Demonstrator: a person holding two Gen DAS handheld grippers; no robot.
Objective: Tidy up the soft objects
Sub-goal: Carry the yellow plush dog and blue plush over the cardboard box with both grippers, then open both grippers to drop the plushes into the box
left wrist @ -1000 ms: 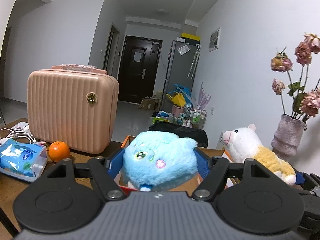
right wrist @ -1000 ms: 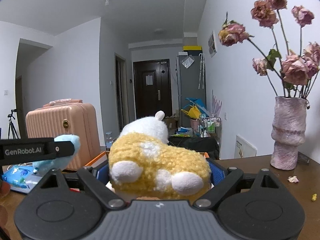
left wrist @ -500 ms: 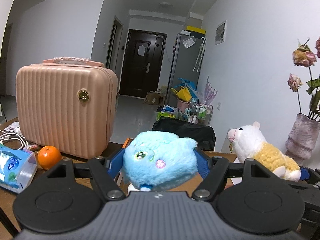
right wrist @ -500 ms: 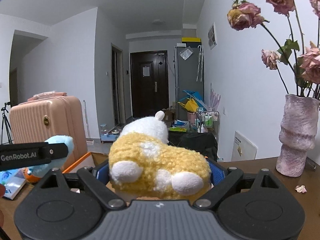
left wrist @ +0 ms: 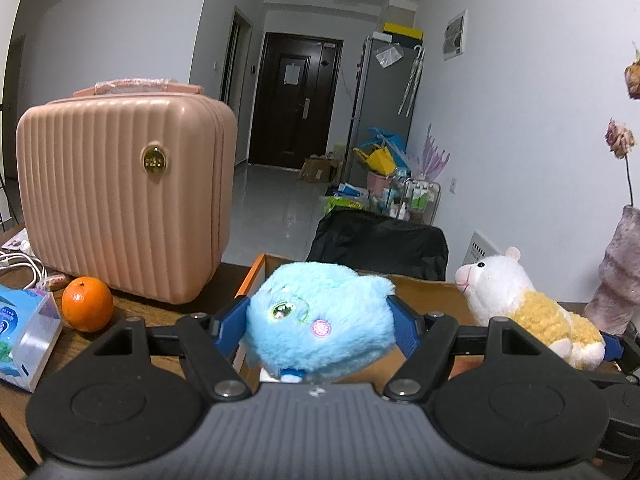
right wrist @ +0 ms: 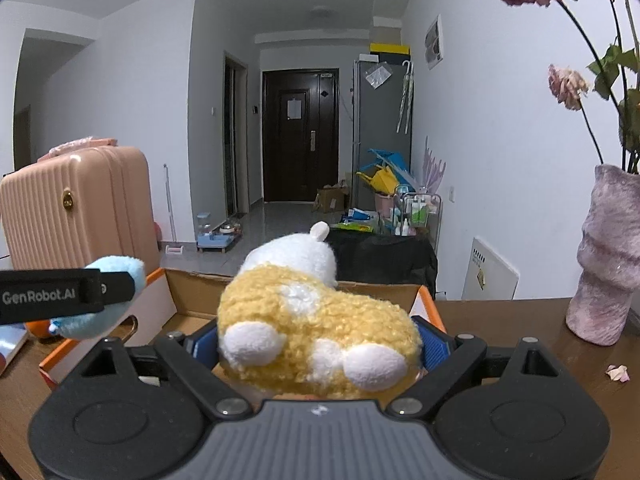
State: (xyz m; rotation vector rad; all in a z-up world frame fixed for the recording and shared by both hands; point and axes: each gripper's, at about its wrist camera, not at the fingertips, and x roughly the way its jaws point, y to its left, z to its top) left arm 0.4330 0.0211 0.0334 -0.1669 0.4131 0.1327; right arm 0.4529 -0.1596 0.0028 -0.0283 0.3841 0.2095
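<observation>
My left gripper (left wrist: 318, 326) is shut on a fluffy blue plush (left wrist: 316, 320) and holds it above the near left part of an open cardboard box (left wrist: 256, 272). My right gripper (right wrist: 318, 344) is shut on a yellow and white alpaca plush (right wrist: 316, 340) and holds it over the same box (right wrist: 280, 294). The alpaca (left wrist: 528, 312) also shows at the right of the left wrist view. The blue plush (right wrist: 108, 300) shows at the left of the right wrist view, partly behind the left gripper's finger.
A pink ribbed case (left wrist: 120, 204) stands at the left on the wooden table (left wrist: 160, 312). An orange (left wrist: 87, 304) and a blue tissue pack (left wrist: 24, 336) lie before it. A vase of dried roses (right wrist: 608, 256) stands at the right. A black bag (left wrist: 380, 244) sits behind the box.
Both grippers have moved forward toward the box with their plush toys still held. The case and the box look nearer and the vase has slid toward the right edge.
</observation>
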